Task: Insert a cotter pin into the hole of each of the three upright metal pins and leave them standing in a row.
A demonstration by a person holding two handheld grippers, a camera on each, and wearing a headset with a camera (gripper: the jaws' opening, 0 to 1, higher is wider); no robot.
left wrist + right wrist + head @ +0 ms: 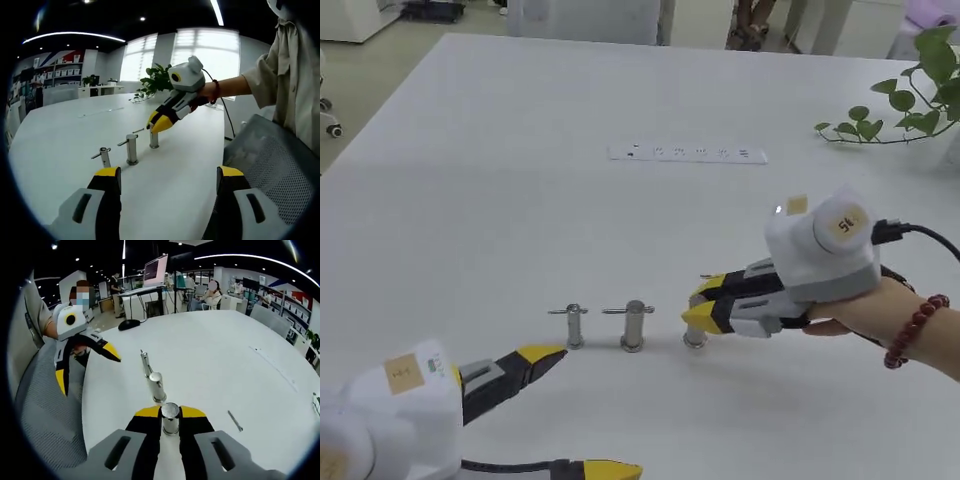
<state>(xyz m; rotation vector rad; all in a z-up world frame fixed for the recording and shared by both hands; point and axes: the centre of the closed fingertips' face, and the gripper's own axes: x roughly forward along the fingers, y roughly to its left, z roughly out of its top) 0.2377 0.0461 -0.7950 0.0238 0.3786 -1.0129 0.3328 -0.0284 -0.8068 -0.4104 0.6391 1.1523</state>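
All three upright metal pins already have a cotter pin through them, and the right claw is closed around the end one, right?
Not all three. Only the outer pin and middle pin hold cotter pins; the end pin, in the right claw, has none, as the right gripper view shows.
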